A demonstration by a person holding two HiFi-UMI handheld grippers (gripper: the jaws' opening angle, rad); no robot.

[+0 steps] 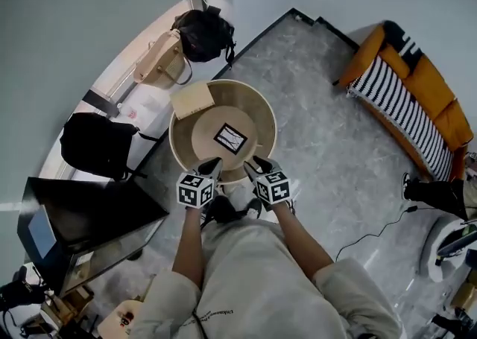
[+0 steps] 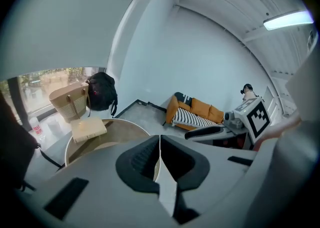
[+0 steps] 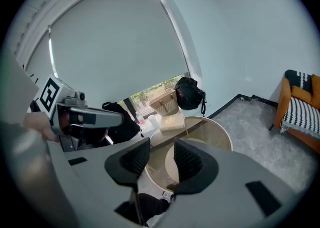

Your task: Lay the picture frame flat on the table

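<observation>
Honestly nothing legible here. There's a small line of print across the front of the sweatshirt (image 1: 223,314), but it's way too tiny to read. The marker cubes (image 1: 196,190) only carry black-and-white square patterns, no letters or numbers. The bottle (image 1: 133,114) by the window has a red label, also unreadable.

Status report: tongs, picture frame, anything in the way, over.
Left tongs shut, empty; right tongs open, empty. Picture frame lies flat on the round table. Tan box on far rim, apart from the frame.
</observation>
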